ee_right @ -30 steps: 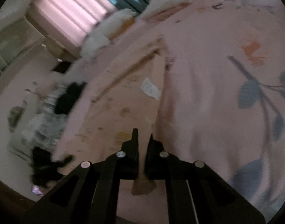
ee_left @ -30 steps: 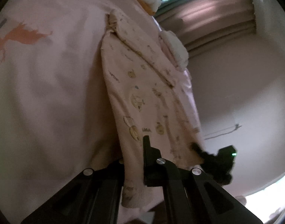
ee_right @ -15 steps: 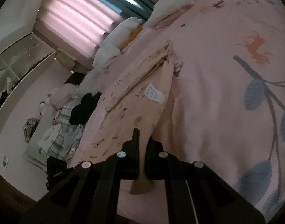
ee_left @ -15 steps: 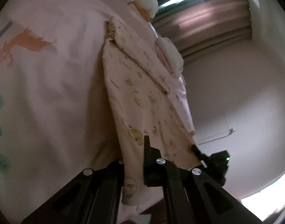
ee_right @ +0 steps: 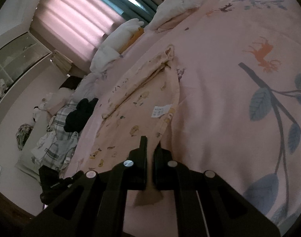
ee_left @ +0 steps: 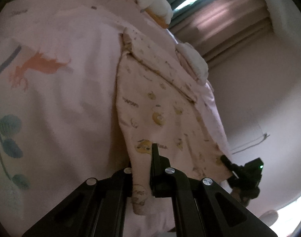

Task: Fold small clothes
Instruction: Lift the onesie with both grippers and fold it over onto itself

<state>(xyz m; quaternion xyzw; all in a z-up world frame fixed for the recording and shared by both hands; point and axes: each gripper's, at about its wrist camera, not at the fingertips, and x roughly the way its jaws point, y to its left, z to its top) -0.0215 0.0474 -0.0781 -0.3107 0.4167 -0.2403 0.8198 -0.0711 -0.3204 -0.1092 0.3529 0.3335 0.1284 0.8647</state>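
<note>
Largest item in my feeds: the pale pink bedspread printed with deer and leafy branches [ee_right: 229, 90], covering the bed. No bins, baskets or other containers show in either view.

On the bedspread lies the cream child's garment with small yellow cartoon prints [ee_left: 160, 106], stretched long from the near edge of the bed toward the pillows. A white care label [ee_right: 160, 110] faces up near its right edge. White folded bedding [ee_right: 119, 39] sits at the head of the bed, below the pink pleated curtain [ee_right: 75, 19]. A heap of plaid and black clothing [ee_right: 71, 126] lies off the bed's left side in the right wrist view.

My left gripper [ee_left: 143, 169] is clamped on the garment's near corner; cloth hangs out below the fingers. My right gripper [ee_right: 150, 150] is likewise pinched shut on the other near corner, with a flap of fabric trailing beneath.

Versus a second ago: both grips hold unchanged. The garment now lies flatter and straighter in the right view, label shifted nearer the gripper; that view, blurred then, is sharp now.
</note>
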